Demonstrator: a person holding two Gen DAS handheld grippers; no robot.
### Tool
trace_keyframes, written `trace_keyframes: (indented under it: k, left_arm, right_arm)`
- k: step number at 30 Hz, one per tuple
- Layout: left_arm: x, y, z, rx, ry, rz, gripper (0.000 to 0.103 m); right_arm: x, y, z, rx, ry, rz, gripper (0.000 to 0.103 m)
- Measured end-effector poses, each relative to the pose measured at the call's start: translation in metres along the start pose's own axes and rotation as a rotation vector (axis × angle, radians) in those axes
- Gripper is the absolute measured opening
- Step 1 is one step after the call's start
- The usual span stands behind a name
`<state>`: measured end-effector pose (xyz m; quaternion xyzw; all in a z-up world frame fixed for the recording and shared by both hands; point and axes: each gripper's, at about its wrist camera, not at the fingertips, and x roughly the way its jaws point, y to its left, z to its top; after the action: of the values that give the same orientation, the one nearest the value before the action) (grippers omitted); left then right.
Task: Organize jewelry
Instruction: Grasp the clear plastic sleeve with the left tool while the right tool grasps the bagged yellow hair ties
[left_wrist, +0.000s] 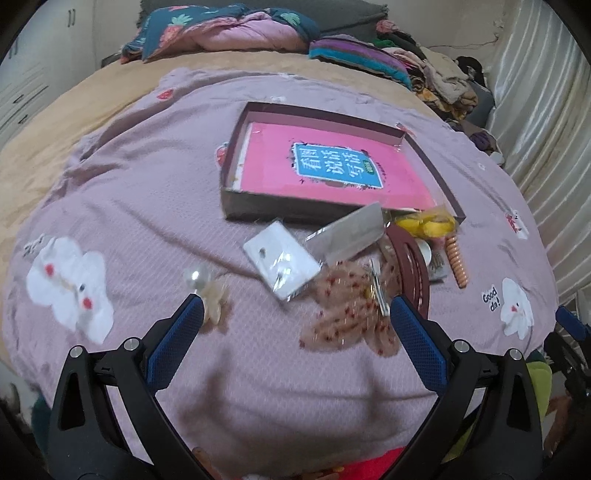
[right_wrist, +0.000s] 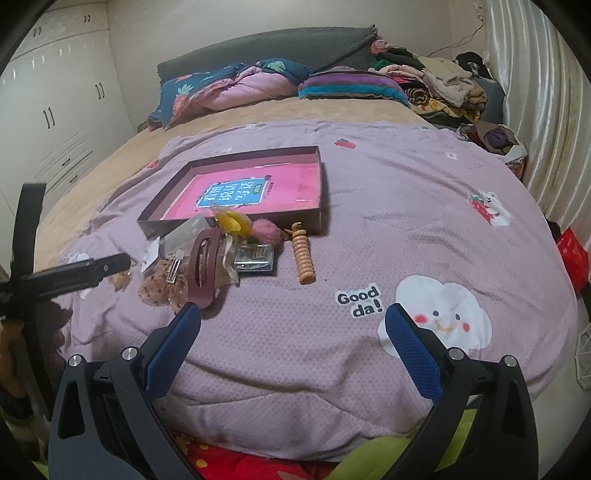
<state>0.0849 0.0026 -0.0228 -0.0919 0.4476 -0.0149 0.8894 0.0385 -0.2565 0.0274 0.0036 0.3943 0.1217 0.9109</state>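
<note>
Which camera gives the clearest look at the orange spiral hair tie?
The right wrist view: the orange spiral hair tie lies fully visible and sharp on the purple blanket. The left wrist view shows it smaller, off to the side.

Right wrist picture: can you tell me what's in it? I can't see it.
An open hand-held gripper hovers over a lilac blanket on a bed. Ahead lies a pile of hair accessories, including a maroon clip and an orange coil tie, before a shallow box holding a pink book.

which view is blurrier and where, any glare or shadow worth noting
Left wrist view: motion smear on the floral bow and pearl clip, glare on the clear packet, claw shadow across the bedspread. Right wrist view: sharper, edges bowed by fisheye.
</note>
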Motion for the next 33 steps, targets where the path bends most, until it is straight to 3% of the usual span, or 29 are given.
trace_keyframes:
  k: [7,14,26,28,31,33]
  left_arm:
    - [0.022,-0.006,0.032,0.075,-0.011,-0.076,0.095]
    - [0.052,-0.023,0.049,0.189,0.082,-0.112,0.088]
    - [0.078,-0.031,0.059,0.27,0.147,-0.17,0.047]
    - [0.081,-0.036,0.06,0.294,0.152,-0.184,0.034]
    - [0.086,-0.037,0.061,0.315,0.172,-0.188,0.028]
    - [0.088,-0.034,0.061,0.315,0.179,-0.199,0.022]
  right_arm:
    - [0.018,-0.003,0.01,-0.01,0.014,0.033,0.099]
    - [0.041,-0.008,0.029,-0.03,0.031,0.069,0.099]
    - [0.084,0.0,0.059,-0.125,0.077,0.114,0.098]
    - [0.092,0.004,0.063,-0.147,0.09,0.121,0.098]
    - [0.102,0.01,0.068,-0.173,0.111,0.136,0.087]
    - [0.11,0.014,0.071,-0.184,0.126,0.157,0.085]
